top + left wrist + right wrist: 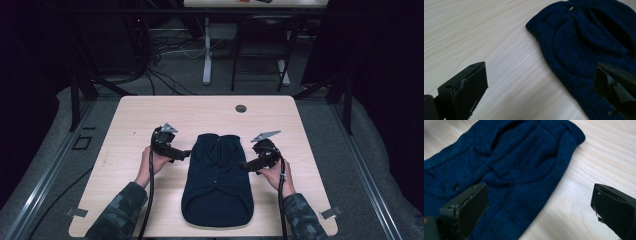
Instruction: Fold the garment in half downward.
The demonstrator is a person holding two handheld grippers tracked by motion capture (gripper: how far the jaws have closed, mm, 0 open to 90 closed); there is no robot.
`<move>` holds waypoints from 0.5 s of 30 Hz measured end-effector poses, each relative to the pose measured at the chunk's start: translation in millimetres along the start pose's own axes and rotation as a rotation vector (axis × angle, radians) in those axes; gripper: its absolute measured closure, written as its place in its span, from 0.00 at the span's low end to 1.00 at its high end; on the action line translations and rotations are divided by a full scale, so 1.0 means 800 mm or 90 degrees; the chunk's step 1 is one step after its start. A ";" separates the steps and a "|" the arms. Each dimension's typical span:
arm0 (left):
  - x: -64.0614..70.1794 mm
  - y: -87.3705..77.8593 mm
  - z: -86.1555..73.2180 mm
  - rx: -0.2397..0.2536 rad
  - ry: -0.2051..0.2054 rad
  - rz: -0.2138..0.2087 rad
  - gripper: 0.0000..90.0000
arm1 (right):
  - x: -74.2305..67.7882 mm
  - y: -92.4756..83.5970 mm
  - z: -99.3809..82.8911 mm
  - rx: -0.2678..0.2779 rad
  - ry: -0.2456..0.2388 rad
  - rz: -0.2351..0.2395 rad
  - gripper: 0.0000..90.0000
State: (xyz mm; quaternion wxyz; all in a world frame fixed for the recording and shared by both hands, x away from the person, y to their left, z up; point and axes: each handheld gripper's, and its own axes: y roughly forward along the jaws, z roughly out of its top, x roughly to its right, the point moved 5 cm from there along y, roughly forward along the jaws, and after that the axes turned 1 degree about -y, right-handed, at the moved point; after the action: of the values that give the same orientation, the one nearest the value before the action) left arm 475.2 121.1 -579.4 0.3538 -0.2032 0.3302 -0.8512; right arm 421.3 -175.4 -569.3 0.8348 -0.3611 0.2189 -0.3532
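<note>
Two grippers flank a dark blue knitted garment [217, 180] that lies flat on the light wooden tabletop [135, 115], its length running from about the middle of the top toward the near edge. The garment's narrower, folded end points to the far edge and its broader, rounded end stops just short of the near edge. Small round buttons show along its middle line, one near the far end [573, 9].

The left gripper [186, 154] sits at the garment's left side, roughly level with its far third, held in the person's left hand [154, 161]. In the left gripper view its two black jaws stand wide apart with nothing between them: one is over bare wood, the other over the knit near the garment's edge. Whether that jaw touches the fabric I cannot tell.

The right gripper [243, 164] sits at the garment's right side, about opposite the left one, held in the right hand [276, 176]. In the right gripper view its jaws are likewise spread wide and clamp nothing: one is over the blue knit, the other over bare wood just beside the garment's right edge.

Camouflage-patterned sleeves [120, 215] come in over the near edge on both sides, and a cable [148, 200] trails back from each gripper. A small round hole [241, 108] sits in the tabletop near the far edge, right of centre, well apart from the garment.
</note>
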 end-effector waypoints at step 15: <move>0.006 0.067 0.040 -0.041 -0.026 0.000 0.02 | 0.028 0.052 0.052 -0.023 0.036 -0.018 0.19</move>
State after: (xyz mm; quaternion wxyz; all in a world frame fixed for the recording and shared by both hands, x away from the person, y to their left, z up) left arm 515.4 75.4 -594.1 0.3535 -0.2323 0.3501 -0.8357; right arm 479.4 -153.3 -576.4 0.8164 -0.3692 0.2441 -0.3710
